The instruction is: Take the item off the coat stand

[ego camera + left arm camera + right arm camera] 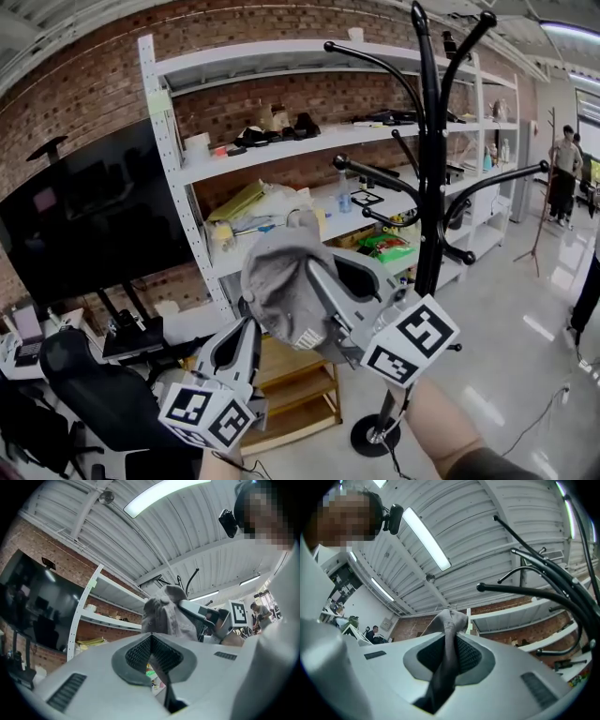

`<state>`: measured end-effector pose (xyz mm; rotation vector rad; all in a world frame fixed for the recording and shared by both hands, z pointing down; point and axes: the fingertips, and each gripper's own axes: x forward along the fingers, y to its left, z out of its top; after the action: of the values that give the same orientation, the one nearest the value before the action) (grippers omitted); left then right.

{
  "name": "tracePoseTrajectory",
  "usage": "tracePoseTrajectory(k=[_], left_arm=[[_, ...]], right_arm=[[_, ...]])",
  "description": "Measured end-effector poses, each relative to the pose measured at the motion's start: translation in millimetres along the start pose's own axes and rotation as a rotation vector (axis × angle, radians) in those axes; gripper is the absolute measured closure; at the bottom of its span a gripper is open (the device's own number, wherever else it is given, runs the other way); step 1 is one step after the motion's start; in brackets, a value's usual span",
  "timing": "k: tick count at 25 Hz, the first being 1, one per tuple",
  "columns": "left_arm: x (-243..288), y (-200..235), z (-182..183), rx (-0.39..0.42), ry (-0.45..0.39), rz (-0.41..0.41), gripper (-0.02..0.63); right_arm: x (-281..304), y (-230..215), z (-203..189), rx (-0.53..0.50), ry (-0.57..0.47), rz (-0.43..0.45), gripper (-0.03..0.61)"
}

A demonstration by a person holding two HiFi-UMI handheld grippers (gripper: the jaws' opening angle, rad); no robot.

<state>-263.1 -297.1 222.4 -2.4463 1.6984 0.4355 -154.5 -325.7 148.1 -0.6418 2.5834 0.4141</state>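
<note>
A grey cap hangs in the air, off the black coat stand, which rises just behind and to the right of it. My right gripper is shut on the cap's fabric; a fold runs down between its pads. The stand's curved arms pass to the right in the right gripper view. My left gripper sits below and left of the cap, its jaws together with nothing between them. The left gripper view shows the cap and the right gripper just beyond the left gripper.
A white shelving unit loaded with clutter lines the brick wall. A dark screen hangs at the left, with a black office chair below it. A person stands far right beside another stand. A low wooden rack sits by the stand's base.
</note>
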Motion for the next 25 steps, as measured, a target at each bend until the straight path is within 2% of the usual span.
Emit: tracePoseTrajectory(k=[3,9,18,25], left_arm=[[-11.5,10.4,-8.9,-0.018,0.007,0.010,0.606],[-27.4,18.8,-27.9,-0.045,0.036,0.010,0.606],[-52.9,4.4,-60.6,-0.110,0.079,0.040,0.606],[-78.6,-20.0,-78.7,-0.163,0.112,0.103,0.607]], right_arm=[[-10.0,3.9,-23.4,-0.009,0.042,-0.030,0.525],[-32.3,11.2,-64.2,0.056,0.106,-0.067,0.525],[-85.9,28.9,-93.4,0.118,0.145,-0.073,0.525],[-129.4,45.2,-103.3,0.171,0.181,-0.040,0.525]])
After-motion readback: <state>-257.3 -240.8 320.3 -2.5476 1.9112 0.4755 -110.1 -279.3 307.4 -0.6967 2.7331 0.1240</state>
